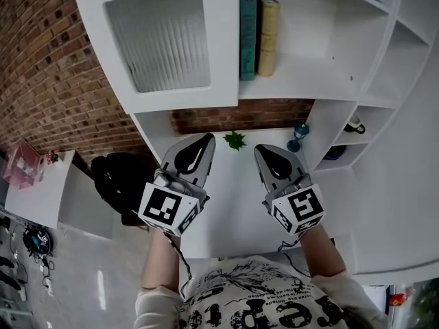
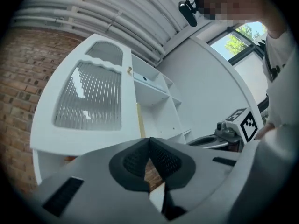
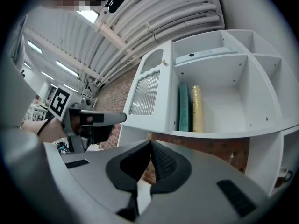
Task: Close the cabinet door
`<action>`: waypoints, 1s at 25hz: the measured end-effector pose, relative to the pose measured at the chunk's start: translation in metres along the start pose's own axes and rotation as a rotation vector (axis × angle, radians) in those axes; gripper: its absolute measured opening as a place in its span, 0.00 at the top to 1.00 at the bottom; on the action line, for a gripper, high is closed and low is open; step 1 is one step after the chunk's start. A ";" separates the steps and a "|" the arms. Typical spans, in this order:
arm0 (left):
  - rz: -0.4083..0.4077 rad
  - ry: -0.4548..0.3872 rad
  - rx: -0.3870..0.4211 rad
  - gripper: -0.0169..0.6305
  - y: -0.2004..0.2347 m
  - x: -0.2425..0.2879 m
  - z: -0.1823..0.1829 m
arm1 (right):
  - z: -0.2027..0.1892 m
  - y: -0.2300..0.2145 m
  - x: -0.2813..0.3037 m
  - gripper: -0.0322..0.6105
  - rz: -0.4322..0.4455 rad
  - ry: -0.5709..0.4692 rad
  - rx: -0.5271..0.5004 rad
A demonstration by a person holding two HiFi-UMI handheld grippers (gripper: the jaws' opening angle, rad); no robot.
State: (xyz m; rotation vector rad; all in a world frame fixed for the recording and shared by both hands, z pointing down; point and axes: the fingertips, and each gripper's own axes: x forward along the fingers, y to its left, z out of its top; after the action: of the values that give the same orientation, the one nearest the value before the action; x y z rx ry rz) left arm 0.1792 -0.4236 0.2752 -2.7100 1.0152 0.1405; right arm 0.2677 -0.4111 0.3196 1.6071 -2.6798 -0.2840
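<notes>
Brick wall (image 1: 48, 67) behind; cabinet door (image 1: 164, 43) open, up-left of your left gripper (image 1: 204, 141). Your right gripper (image 1: 263, 151) sits farther off. Both sets of fingers together, nothing btwn.

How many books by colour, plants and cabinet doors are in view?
Teal book: 1
Yellow book: 1
Small green plant: 1
Cabinet door, open: 1
Total: 4
</notes>
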 end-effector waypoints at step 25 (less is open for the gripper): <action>-0.035 0.111 -0.169 0.95 -0.013 -0.032 -0.105 | -0.073 0.014 -0.002 0.93 0.020 0.116 0.052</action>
State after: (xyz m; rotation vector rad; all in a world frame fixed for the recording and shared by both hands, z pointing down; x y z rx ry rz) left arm 0.1636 -0.4211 0.3844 -2.9159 1.0279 0.0724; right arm 0.2631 -0.4140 0.3942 1.5575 -2.6356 -0.1184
